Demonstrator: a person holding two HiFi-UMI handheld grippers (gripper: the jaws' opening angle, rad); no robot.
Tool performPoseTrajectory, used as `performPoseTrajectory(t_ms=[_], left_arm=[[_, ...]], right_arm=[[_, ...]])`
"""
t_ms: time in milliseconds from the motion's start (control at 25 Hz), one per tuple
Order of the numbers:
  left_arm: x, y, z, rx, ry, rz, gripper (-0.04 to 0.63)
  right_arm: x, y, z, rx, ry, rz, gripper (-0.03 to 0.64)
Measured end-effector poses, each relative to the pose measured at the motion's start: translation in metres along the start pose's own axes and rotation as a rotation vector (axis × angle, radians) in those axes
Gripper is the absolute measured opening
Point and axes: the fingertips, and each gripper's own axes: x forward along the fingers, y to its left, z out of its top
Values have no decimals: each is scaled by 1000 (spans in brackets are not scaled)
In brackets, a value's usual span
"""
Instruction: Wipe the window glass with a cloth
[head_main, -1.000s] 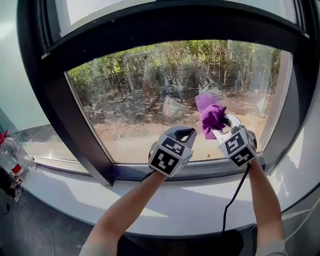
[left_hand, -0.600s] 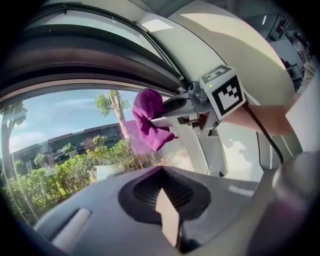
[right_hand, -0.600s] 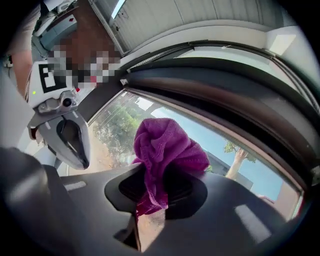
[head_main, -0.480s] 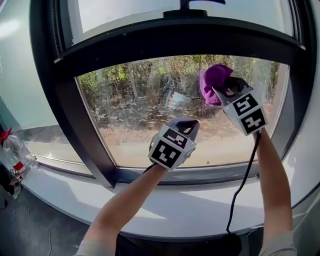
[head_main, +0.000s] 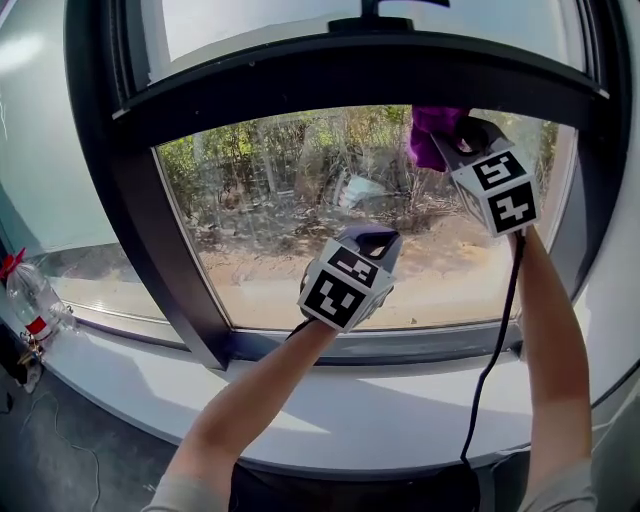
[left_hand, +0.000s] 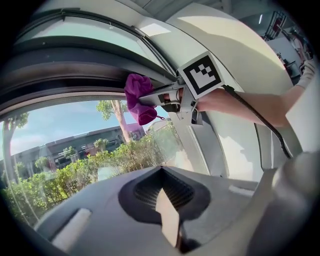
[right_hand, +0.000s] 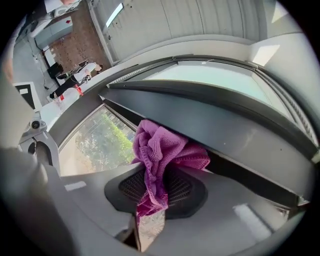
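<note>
A purple cloth (head_main: 430, 135) is bunched against the top right of the window glass (head_main: 270, 210), just under the dark upper frame bar. My right gripper (head_main: 452, 135) is shut on it, arm raised high; the cloth (right_hand: 160, 155) hangs from between the jaws in the right gripper view and shows too in the left gripper view as a purple wad (left_hand: 138, 97). My left gripper (head_main: 375, 240) hovers lower, near the middle of the pane, jaws together with nothing between them.
A black window frame (head_main: 150, 230) surrounds the pane, with a thick bar across the top (head_main: 350, 70). A white sill (head_main: 380, 400) runs below. A plastic bottle (head_main: 30, 305) lies at the far left. A black cable (head_main: 495, 340) hangs from the right gripper.
My right gripper has carried the cloth up the glass from the lower right to the top edge of the pane. The left gripper has stayed about where it was.
</note>
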Motion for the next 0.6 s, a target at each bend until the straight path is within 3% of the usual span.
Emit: performPoseTrajectory(t_ms=[280,600], left_arm=[[16,-18,-34,-41,43,-21,0],[33,-47,-82,-89,103,-47,0]], right_arm=[[-14,29,-48,7,27,42,107],[-37,97,-145,23,149,149,107]])
